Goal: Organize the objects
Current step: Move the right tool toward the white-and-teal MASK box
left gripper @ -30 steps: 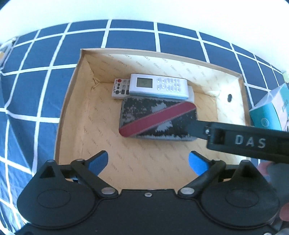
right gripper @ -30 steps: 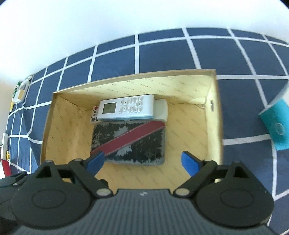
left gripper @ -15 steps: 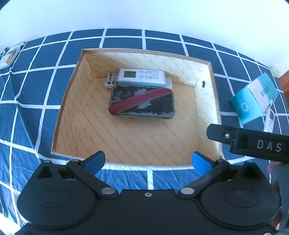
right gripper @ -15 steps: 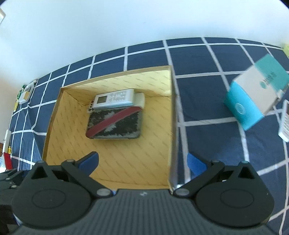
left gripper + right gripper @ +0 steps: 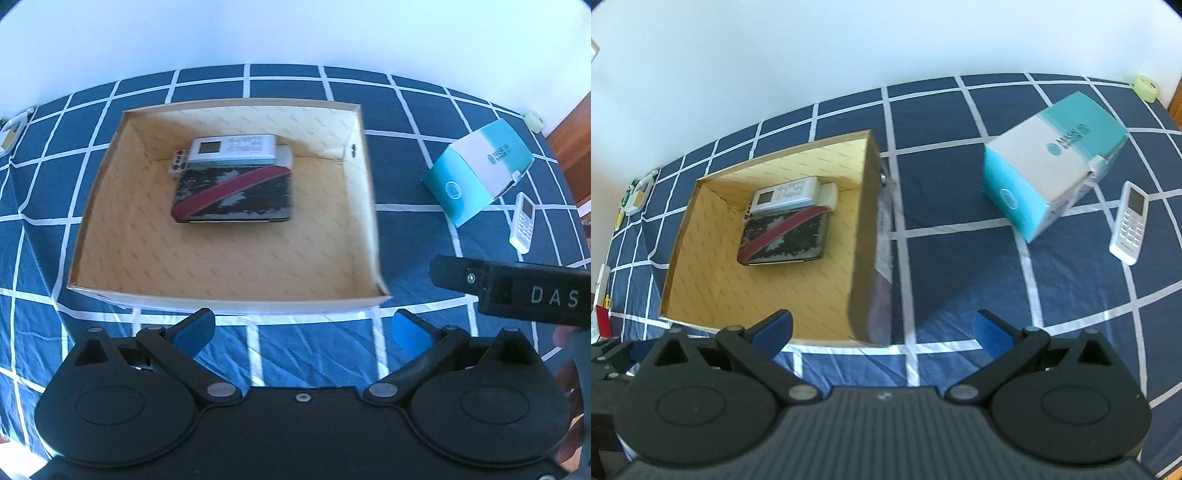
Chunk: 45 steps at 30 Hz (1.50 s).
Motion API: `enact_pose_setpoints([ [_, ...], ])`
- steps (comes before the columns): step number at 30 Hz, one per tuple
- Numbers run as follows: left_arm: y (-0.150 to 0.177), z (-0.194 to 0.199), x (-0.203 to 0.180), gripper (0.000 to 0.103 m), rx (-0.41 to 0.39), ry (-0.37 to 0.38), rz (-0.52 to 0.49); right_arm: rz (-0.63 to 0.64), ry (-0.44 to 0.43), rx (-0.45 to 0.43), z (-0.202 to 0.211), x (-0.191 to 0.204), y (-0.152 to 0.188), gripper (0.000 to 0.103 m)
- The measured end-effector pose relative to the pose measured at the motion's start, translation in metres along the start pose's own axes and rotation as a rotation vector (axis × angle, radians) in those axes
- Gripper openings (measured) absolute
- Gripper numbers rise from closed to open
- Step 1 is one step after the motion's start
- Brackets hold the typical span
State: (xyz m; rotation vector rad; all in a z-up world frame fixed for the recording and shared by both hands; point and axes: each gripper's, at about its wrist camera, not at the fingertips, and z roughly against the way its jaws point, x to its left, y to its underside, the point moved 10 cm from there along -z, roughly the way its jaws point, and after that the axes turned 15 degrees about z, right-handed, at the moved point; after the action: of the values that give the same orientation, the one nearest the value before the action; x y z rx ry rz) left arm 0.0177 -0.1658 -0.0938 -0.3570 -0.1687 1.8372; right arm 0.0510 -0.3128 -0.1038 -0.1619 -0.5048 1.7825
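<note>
- The left hand-held gripper point(image 5: 301, 328) and the right hand-held gripper point(image 5: 882, 328) both hover with blue-padded fingers spread apart, gripping nothing, just short of the cardboard box's point(image 5: 229, 299) near wall.
- The open box, lined with printed tan paper, sits on a navy cloth point(image 5: 960, 266) with a white grid.
- At its far wall lie a flat black pouch point(image 5: 232, 195) with a red diagonal stripe and a white remote point(image 5: 232, 149) stacked on other remotes.
- Right of the box, apart on the cloth: a teal-and-white carton point(image 5: 1052, 166) and a slim white remote point(image 5: 1129, 223).
</note>
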Motion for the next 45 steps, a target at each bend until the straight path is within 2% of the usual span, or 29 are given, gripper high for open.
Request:
enact_pose_setpoints([
  [13, 0.024, -0.009, -0.071, 0.103, -0.003, -0.035, 0.079, 0.035, -0.004, 0.029, 0.024, -0.088, 0.02, 0.103],
  [25, 0.043, -0.029, -0.142, 0.103, 0.0, -0.036, 0.138, 0.097, -0.001, 0.059, 0.032, -0.175, 0.026, 0.103],
  [38, 0.034, -0.049, -0.185, 0.103, -0.008, -0.084, 0.231, 0.163, -0.035, 0.071, 0.028, -0.245, 0.005, 0.103],
  [45, 0.02, -0.059, -0.201, 0.103, -0.007, -0.097, 0.277, 0.222, -0.043, 0.089, 0.021, -0.273, -0.022, 0.103],
])
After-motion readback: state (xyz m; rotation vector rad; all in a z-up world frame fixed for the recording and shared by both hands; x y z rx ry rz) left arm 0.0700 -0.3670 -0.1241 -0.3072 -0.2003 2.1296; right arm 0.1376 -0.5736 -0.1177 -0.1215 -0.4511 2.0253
